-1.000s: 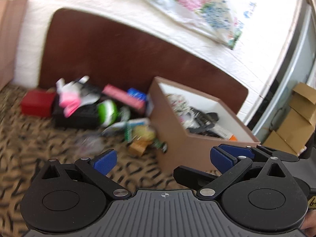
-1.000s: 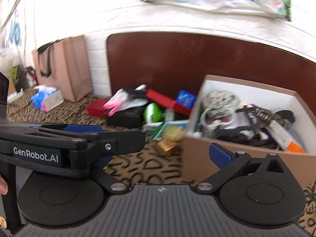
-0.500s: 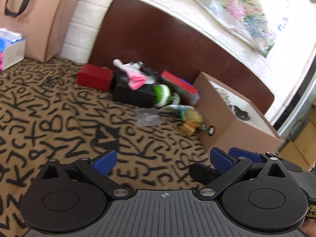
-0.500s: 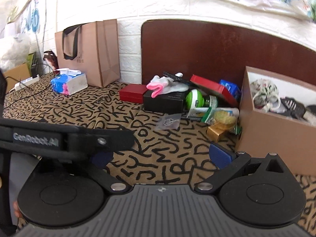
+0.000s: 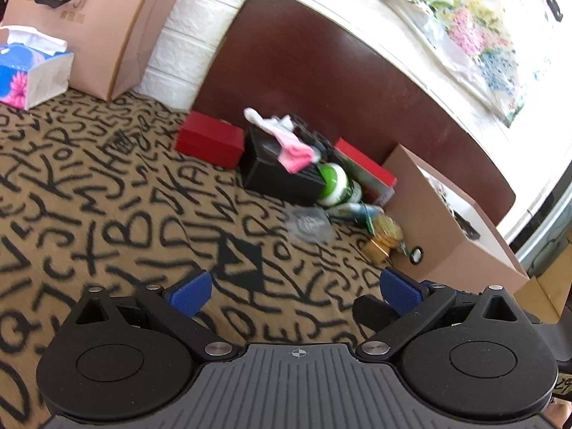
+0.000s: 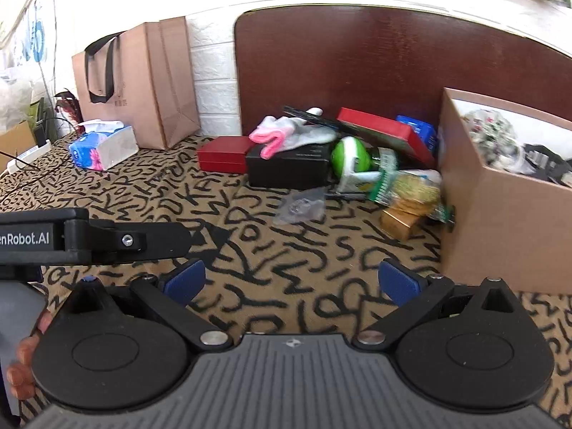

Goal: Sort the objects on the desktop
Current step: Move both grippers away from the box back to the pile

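While both the left gripper (image 5: 295,291) and right gripper (image 6: 291,282) gape empty, the clutter pile (image 6: 343,164) lies well ahead.

Ahead and right of your right gripper, the cardboard box (image 6: 507,214) ran off the frame edge, its contents a tangle you couldn't identify. The small clear bag (image 6: 302,207) ahead held something too blurred to name.

The left gripper (image 6: 153,237) reads "enRobot.AI", cut off at the edge; the tablecloth (image 6: 286,271) carries scattered black letters.
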The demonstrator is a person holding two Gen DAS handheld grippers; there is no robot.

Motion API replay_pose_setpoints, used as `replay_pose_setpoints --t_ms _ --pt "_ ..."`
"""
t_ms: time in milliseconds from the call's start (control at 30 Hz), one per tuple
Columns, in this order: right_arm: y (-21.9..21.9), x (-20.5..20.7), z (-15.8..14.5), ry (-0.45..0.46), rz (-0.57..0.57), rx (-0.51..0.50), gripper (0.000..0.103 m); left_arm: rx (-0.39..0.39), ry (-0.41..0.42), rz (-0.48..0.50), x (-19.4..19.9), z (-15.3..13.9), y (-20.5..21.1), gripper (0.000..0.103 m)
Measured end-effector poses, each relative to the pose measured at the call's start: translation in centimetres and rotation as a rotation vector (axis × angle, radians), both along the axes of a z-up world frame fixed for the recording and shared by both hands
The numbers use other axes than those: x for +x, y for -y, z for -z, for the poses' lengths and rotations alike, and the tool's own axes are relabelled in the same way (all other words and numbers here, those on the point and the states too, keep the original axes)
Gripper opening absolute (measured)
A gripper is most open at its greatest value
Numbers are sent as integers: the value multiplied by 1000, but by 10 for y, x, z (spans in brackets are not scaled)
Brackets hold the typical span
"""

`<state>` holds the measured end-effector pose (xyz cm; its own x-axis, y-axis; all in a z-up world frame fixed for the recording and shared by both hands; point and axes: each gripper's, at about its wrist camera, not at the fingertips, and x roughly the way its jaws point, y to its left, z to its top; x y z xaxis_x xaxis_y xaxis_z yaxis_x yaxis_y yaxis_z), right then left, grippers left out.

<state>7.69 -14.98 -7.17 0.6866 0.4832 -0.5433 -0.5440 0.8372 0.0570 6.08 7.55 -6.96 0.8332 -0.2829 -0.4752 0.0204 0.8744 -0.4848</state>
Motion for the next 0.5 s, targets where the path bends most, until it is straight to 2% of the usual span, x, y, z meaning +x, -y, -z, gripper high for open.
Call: replay_pose_setpoints --t_ms 333,500 --pt "-60 29 1 30 -89 27 102 41 37 -73 28 -8 -61 103" --pt "-80 48 3 37 -81 20 100 41 34 -45 48 -6 -75 100"
